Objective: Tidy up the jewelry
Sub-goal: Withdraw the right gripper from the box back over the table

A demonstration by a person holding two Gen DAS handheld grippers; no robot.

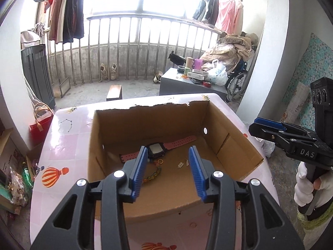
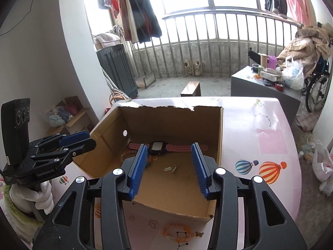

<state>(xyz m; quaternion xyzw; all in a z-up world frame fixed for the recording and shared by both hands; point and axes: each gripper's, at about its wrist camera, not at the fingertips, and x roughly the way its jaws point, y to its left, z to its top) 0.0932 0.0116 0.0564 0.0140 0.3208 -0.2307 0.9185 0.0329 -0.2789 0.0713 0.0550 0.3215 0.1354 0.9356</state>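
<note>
An open cardboard box [image 1: 226, 129] [image 2: 220, 137] stands on the pink table. Inside lie a pink-strapped watch [image 1: 155, 148] [image 2: 158, 147], a beaded bracelet [image 1: 153, 175], a small yellow ring [image 1: 159, 161] [image 2: 155, 158] and small metal earrings [image 1: 183, 163] [image 2: 172, 169]. My left gripper [image 1: 169, 173] is open and empty above the box's near side. My right gripper [image 2: 169, 167] is open and empty above the box too. An orange beaded bracelet [image 2: 177, 230] lies on the table in front of the box, below the right gripper.
The pink table [image 1: 68, 137] [image 2: 260, 129] has balloon prints. In each view the other gripper shows beside the box [image 1: 291, 139] [image 2: 52, 152]. Beyond are a wooden stool [image 1: 114, 91], a grey cabinet with clutter [image 1: 187, 81], a wheelchair [image 2: 318, 85], and bags on the floor [image 1: 40, 120].
</note>
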